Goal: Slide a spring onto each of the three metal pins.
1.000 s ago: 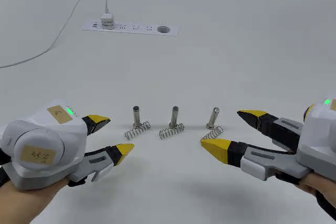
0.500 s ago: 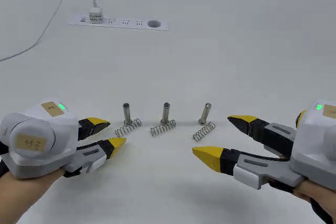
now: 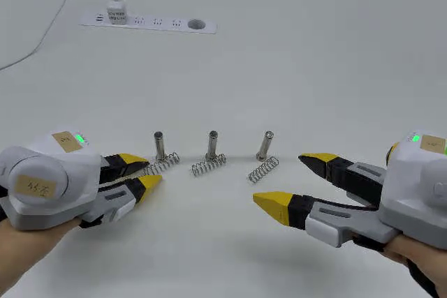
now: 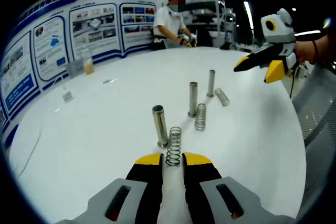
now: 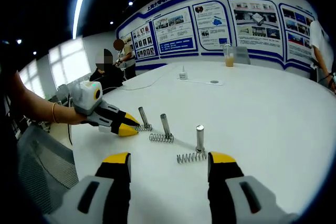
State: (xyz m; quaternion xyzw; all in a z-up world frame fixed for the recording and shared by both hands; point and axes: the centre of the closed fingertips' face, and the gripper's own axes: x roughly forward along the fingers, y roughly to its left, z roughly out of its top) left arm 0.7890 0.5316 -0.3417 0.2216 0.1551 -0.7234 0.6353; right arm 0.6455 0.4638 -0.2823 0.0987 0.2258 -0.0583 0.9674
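Three pins stand upright in a row on the white table: the left pin, the middle pin and the right pin. A spring lies flat at the foot of each, slanting toward me: the left spring, the middle spring and the right spring. None is on a pin yet.

My left gripper sits low at the near end of the left spring. Its jaws are drawn narrow, with that end of the coil just between the yellow tips; I cannot tell whether they touch it. The left pin stands just beside the spring's far end, right in line ahead of my jaws.

My right gripper hovers near the right spring, jaws spread wide, holding nothing.

Far across the table lie a power strip and its cable. In the left gripper view a cup stands near the far edge, posters line the wall and a person stands beyond the table.

A second ago my left jaws were wider and short of the spring; they have since closed in and reached it. My right gripper stays wide. Pins and springs lie as before.
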